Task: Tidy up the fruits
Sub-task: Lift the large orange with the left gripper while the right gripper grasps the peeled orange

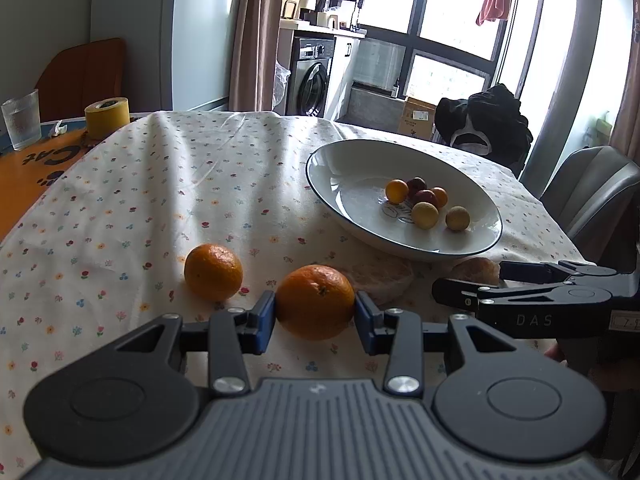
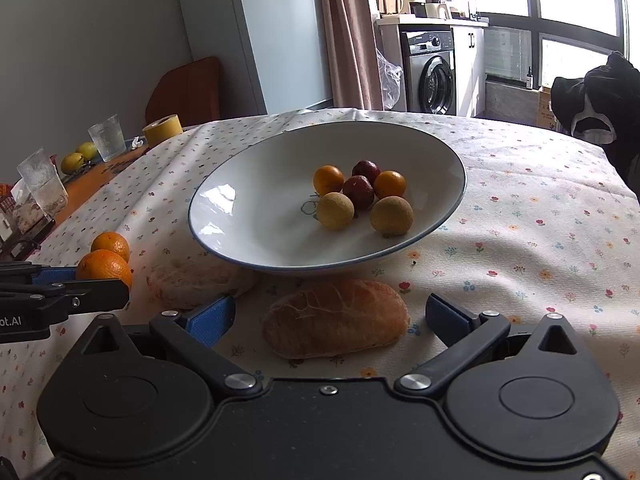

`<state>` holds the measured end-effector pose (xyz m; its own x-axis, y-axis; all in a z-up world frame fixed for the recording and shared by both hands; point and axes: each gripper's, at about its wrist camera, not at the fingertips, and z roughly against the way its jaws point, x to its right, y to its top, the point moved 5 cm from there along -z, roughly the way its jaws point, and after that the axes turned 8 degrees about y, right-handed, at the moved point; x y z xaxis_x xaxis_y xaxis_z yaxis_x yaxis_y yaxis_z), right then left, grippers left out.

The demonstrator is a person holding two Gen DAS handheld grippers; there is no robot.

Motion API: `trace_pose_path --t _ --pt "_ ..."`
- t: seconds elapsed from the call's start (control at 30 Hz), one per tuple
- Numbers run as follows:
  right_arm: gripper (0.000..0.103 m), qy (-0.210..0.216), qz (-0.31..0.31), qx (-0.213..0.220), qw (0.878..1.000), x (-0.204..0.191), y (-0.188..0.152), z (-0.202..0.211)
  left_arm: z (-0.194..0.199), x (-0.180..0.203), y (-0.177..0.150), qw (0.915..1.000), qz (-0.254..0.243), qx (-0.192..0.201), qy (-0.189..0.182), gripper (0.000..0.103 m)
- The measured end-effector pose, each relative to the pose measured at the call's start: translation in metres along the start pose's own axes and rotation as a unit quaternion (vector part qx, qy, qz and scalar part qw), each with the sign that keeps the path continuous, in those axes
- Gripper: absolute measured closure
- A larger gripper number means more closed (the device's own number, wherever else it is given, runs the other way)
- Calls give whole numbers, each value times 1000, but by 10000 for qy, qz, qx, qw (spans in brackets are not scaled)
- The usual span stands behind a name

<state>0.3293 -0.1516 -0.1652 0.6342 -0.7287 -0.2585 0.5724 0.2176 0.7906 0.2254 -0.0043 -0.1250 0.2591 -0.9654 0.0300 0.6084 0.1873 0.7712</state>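
- The left gripper (image 1: 315, 314) has its blue pads against both sides of the near orange (image 1: 315, 301), at 6 o'clock on the floral cloth (image 1: 160, 184).
- The orange looks firm, round and smooth-skinned, so it could roll; gripping across its widest middle suits it.
- The right gripper (image 2: 330, 318) is spread wide around a bread roll (image 2: 335, 318).
- The bowl (image 2: 240, 216) sits at 12 o'clock.

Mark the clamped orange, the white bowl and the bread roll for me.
clamped orange (image 1: 315, 301), left wrist view, middle of its peel.
white bowl (image 2: 248, 216), right wrist view, bare inner wall.
bread roll (image 2: 335, 318), right wrist view, middle of its crust.
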Motion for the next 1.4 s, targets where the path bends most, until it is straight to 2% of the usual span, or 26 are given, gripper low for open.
trace_pose_path --t 0.17,0.23,0.3,0.4,0.57,1.07,1.4 --pt "9 -65 249 -76 9996 -5 0 -3 -1 -3 1 10000 29 6 11 62" --pt "16 -176 389 -116 9990 -7 -1 -3 -1 -4 1 10000 42 2 10 62" --pt "29 -314 485 -98 9983 -7 -2 -1 -2 -5 1 10000 50 1 20 62" --pt "33 -275 519 -122 9982 -7 -2 3 -1 -3 0 10000 52 3 -11 62" --pt "35 -110 247 -117 9996 -5 0 11 4 -1 1 9999 53 57 -71 62" --pt "35 -182 192 107 9996 -13 5 40 19 2 11 9995 50 252 -191 62" --pt "35 -333 164 340 9987 -9 19 55 27 14 29 9985 -168 471 -236 62"
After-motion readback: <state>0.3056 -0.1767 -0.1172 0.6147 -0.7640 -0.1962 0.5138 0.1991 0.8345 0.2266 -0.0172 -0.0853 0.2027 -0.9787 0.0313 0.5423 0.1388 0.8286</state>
